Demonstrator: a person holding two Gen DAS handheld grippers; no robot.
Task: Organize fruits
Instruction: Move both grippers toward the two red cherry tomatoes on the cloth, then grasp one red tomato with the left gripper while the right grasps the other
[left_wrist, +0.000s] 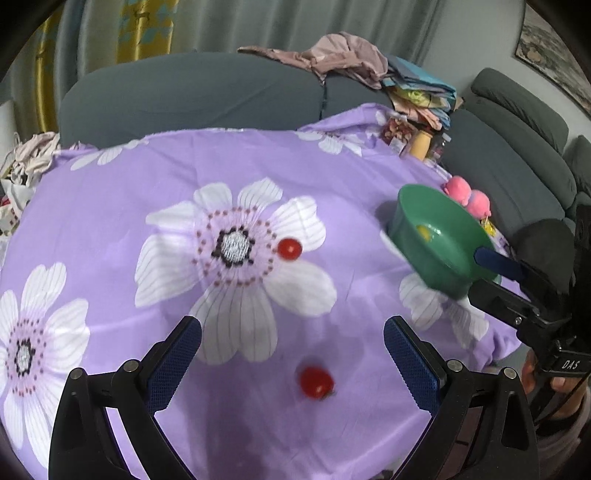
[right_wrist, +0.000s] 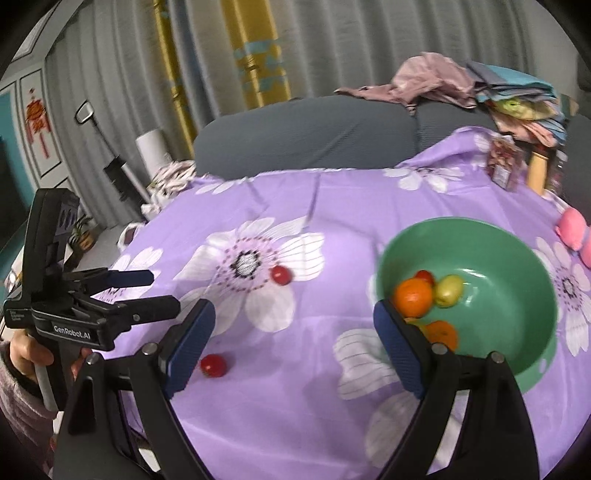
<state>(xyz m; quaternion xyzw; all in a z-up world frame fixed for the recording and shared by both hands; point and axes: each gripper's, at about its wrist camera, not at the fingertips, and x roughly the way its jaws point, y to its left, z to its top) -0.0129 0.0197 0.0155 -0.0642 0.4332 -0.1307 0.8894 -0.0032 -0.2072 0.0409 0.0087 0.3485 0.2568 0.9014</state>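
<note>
Both grippers are seen hovering over the desk (left_wrist: 110, 221), which is covered by a purple cloth printed with large white flowers. The left gripper (left_wrist: 291, 350) is held with its fingers (left_wrist: 177, 365) spread wide and nothing gripped; bare cloth is seen between them, and a small red tomato (left_wrist: 316, 382) is caught lying on the cloth in the gap near the right-hand finger, touched by neither pad. A second red tomato (left_wrist: 289, 249) is spotted further in, toward the middle of the desk, resting against the dotted centre of a printed flower and well apart from the first. The right gripper (right_wrist: 293, 343) is also held wide with nothing clasped; from its own camera the nearer tomato (right_wrist: 213, 364) is seen just beside its left finger (right_wrist: 188, 347), not between the pads. A green bowl (right_wrist: 517, 266) is placed toward the right edge of the desk, and inside it an orange (right_wrist: 413, 297), a yellow-green fruit (right_wrist: 448, 290) and a red fruit behind them are gathered, with another orange piece (right_wrist: 441, 332) partly hidden by the right finger. From the left camera that right finger is seen overlapping the bowl's rim (left_wrist: 417, 192); contact cannot be told. Pink soft items (left_wrist: 467, 197) lie behind the bowl at the desk's right edge.
</note>
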